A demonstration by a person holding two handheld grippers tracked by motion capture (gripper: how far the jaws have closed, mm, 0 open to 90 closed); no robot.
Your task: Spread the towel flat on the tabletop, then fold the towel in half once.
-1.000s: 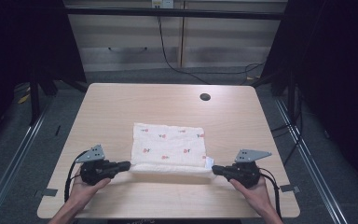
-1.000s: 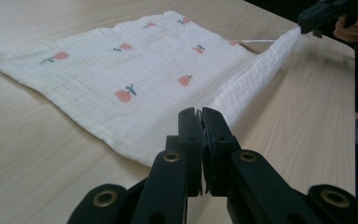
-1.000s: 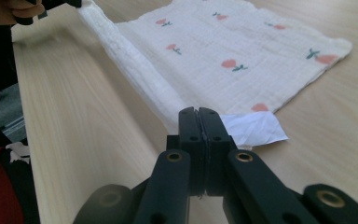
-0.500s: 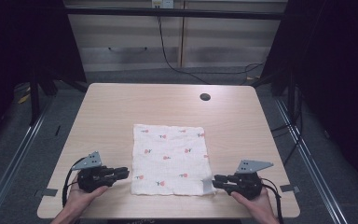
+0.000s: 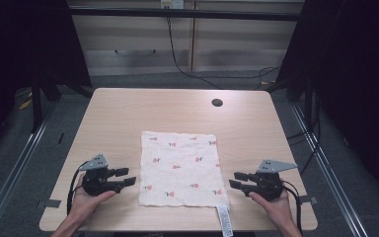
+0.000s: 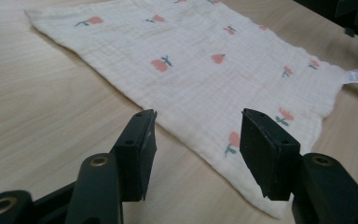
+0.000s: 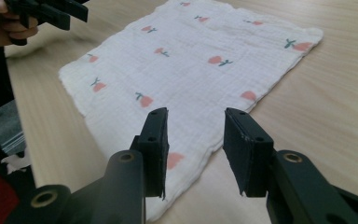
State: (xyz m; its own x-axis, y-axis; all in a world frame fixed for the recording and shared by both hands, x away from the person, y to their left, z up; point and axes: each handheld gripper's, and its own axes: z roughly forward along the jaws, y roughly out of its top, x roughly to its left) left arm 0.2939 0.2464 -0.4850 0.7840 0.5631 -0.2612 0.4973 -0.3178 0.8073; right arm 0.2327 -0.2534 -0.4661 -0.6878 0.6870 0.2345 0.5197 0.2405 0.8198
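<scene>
Light wood-grain table (image 5: 128, 113) here, rounded corners, with a dark round cable hole (image 5: 217, 102) near the far edge. Behind it the room is pretty dim: pale cabinet fronts (image 5: 143, 49) at the back, a black cable (image 5: 177, 59) dangling down to the grey floor, and metal rails (image 5: 15, 163) running along both sides of the table.

The cloth (image 5: 180, 168) lies spread flat in the near middle of the table, white muslin with little red flower prints. A white care tag (image 5: 224, 220) sticks out of its near right corner, there's print on it but way too small to read.

Left gripper (image 5: 123, 177) sits just off the cloth's left edge, jaws have just been opening and stand apart with nothing pinched. Right gripper (image 5: 238, 179) is just off the right edge, same deal: jaws have just been opening, spread, with nothing held between them.
</scene>
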